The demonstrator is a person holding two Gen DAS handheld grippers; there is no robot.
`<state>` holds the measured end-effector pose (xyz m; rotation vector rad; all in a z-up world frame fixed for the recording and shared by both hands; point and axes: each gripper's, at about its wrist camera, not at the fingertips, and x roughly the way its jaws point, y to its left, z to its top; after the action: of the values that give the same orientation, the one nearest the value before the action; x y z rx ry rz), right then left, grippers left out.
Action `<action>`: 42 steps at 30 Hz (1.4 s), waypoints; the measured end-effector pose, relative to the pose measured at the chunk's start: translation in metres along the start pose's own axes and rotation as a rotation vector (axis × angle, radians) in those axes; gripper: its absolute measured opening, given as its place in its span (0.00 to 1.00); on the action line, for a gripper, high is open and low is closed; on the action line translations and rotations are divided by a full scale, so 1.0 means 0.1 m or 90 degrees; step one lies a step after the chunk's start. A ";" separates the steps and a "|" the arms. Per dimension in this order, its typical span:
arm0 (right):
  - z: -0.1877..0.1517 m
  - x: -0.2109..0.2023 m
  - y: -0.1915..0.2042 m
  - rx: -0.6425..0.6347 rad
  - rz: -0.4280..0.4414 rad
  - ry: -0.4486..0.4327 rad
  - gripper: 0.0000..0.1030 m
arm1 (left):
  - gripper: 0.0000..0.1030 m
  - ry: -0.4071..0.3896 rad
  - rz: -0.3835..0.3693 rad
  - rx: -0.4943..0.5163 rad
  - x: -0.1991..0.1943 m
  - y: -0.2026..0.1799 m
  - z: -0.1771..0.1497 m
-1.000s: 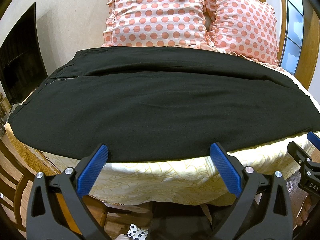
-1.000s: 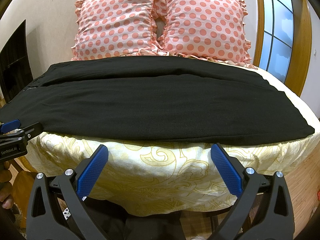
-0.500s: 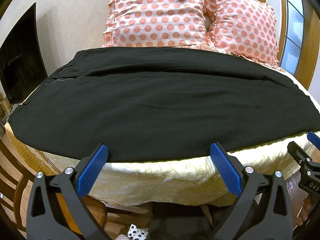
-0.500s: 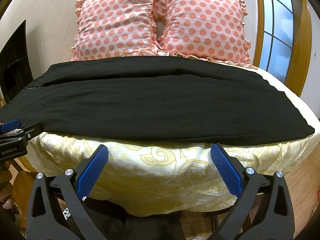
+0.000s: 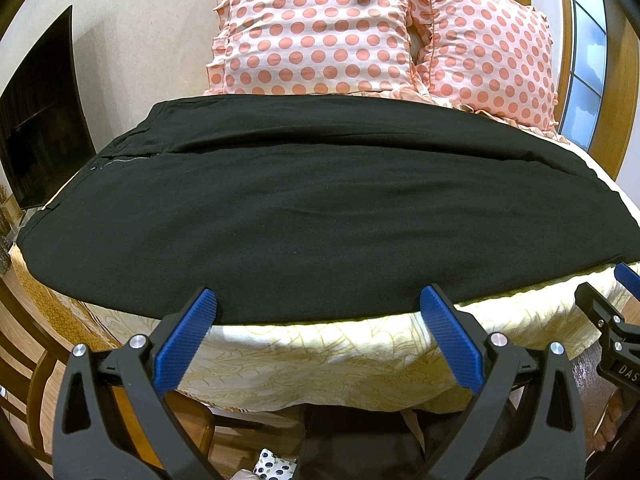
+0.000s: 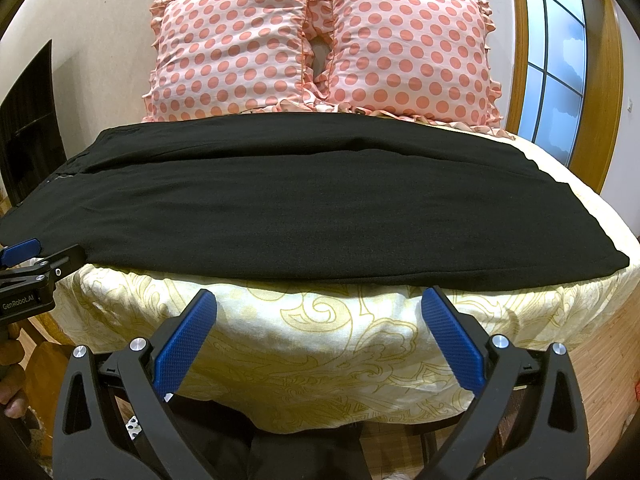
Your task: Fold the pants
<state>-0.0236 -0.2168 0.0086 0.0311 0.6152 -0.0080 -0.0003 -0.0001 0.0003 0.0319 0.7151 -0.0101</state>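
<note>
Black pants [image 5: 320,208] lie flat across the bed, waist at the left with the zipper showing, leg ends at the right; they also show in the right wrist view [image 6: 304,204]. My left gripper [image 5: 318,304] is open and empty, hovering at the pants' near edge. My right gripper [image 6: 320,304] is open and empty, just below the near edge over the bedspread. Each gripper shows at the edge of the other's view.
The bed has a cream and yellow patterned bedspread [image 6: 320,340]. Two pink polka-dot pillows [image 6: 320,44] lean at the head. A dark screen [image 5: 36,120] stands at the left, a wooden chair [image 5: 24,380] at lower left, a window [image 6: 556,64] at the right.
</note>
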 end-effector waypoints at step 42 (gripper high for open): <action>-0.01 -0.01 -0.02 -0.004 0.004 -0.003 0.99 | 0.98 0.003 -0.001 0.002 0.01 -0.01 0.05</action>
<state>-0.0249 -0.2190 0.0082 0.0271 0.6111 -0.0003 0.0037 -0.0008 0.0036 0.0341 0.7202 -0.0124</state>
